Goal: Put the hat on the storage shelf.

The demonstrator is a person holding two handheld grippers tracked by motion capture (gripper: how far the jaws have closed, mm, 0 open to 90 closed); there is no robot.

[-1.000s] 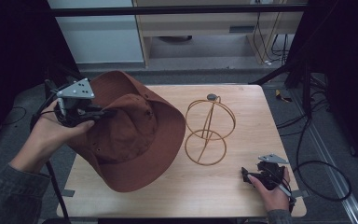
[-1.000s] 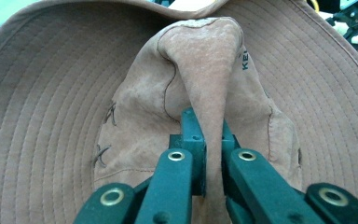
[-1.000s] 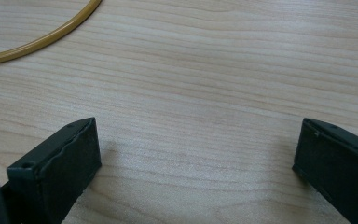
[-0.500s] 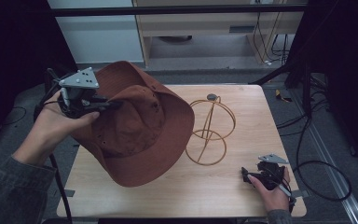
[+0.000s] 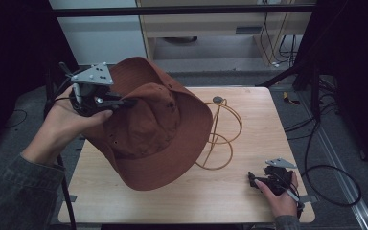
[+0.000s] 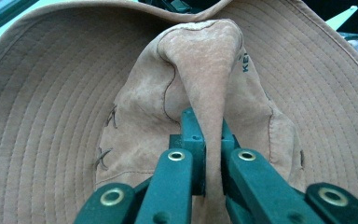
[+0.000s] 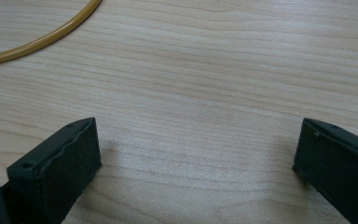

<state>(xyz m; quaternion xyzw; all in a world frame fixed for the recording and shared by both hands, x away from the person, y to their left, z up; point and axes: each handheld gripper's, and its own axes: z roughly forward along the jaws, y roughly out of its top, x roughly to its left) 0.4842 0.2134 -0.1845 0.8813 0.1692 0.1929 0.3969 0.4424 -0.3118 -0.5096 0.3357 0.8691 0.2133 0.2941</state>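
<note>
Two tools are at work, and what has changed is the height and lean of the brown hat [image 5: 153, 129]. From the high view, the left tool [image 5: 124, 102] has carried it up and toward two o'clock since a second ago, so that most of the brim now hangs clear of the desk [image 5: 249, 201] and its far edge overlaps the gold wire stand [image 5: 220, 139]; the stand's dark knob [image 5: 217, 99] peeks out just past the brim at one o'clock. The right tool [image 5: 255, 180] rests near the desk's five o'clock corner, unmoved. In the left gripper view, its jaws are pinched tight on a fold of the hat's suede crown [image 6: 209, 79], with the stitched brim [image 6: 51, 116] fanning out behind. In the right gripper view, the jaws stand wide apart with nothing between them, bare wood below and an arc of the stand's base ring [image 7: 51, 32] at eleven o'clock. My reading is that the hat is being brought over to sit on the stand, still short of its top.
</note>
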